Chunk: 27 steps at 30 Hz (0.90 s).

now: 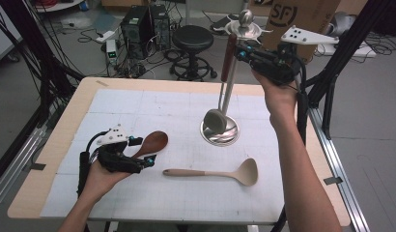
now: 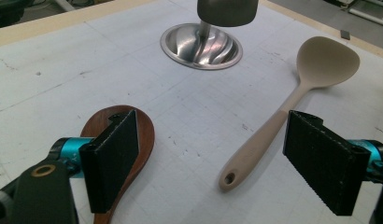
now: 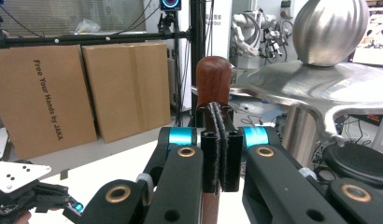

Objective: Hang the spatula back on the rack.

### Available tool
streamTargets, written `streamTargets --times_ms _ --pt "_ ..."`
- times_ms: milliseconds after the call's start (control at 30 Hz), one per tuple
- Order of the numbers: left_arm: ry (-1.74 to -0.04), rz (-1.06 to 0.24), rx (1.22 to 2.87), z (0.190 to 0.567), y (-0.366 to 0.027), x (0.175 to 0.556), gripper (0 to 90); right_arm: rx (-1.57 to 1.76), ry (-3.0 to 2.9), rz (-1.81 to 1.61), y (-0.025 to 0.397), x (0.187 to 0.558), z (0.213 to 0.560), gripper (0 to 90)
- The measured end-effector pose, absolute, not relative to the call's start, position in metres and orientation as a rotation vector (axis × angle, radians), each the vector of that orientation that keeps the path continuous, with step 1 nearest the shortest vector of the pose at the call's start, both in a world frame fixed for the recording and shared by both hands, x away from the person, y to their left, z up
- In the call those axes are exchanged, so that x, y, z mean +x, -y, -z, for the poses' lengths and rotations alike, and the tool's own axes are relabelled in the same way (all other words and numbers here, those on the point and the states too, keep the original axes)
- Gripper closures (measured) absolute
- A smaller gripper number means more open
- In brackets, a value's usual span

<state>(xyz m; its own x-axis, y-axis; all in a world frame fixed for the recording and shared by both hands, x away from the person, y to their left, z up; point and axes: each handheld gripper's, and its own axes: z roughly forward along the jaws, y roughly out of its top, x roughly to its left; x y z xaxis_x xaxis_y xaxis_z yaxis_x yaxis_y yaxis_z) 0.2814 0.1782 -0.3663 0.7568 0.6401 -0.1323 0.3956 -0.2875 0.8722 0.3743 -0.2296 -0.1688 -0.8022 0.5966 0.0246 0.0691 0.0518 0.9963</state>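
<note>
Steel utensil stand (image 1: 233,72), with its round dished base, upright pole and ball-topped hanging plate, is being loaded near the middle of the white gridded surface (image 1: 138,111). A steel ladle with a red-brown wooden handle (image 1: 228,53) is being held up against the stand's top plate by the right gripper (image 1: 244,52); in the right gripper view the jaws are being pressed together on the wooden handle just below its rounded end, beside the plate's edge. The ladle's bowl is hanging low over the base. Whether the handle is already being caught on a hook cannot be told, so this ladle is being judged as close to hung but not yet released.

Two utensils are lying on the surface and are being left for later. A beige silicone ladle (image 1: 220,172) is lying flat in front of the stand, well apart from it. A dark brown wooden spoon (image 1: 151,144) is lying to its left. The left gripper (image 1: 147,162) is being held low just beside that spoon, its jaws standing wide apart and gripping nothing, one jaw over the spoon's bowl in the left gripper view.
</note>
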Motion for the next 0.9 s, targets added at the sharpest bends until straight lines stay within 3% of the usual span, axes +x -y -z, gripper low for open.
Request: streamTargets --times_ms 300,900 --pt "-0.791 -0.301 1.911 0.366 -0.179 0.281 18.9 0.663 -1.946 -1.801 0.229 0.376 0.168 89.4" --pt "-0.807 -0.308 1.909 0.367 -0.182 0.284 18.1 0.630 -1.984 -1.782 0.269 0.366 0.176 89.3"
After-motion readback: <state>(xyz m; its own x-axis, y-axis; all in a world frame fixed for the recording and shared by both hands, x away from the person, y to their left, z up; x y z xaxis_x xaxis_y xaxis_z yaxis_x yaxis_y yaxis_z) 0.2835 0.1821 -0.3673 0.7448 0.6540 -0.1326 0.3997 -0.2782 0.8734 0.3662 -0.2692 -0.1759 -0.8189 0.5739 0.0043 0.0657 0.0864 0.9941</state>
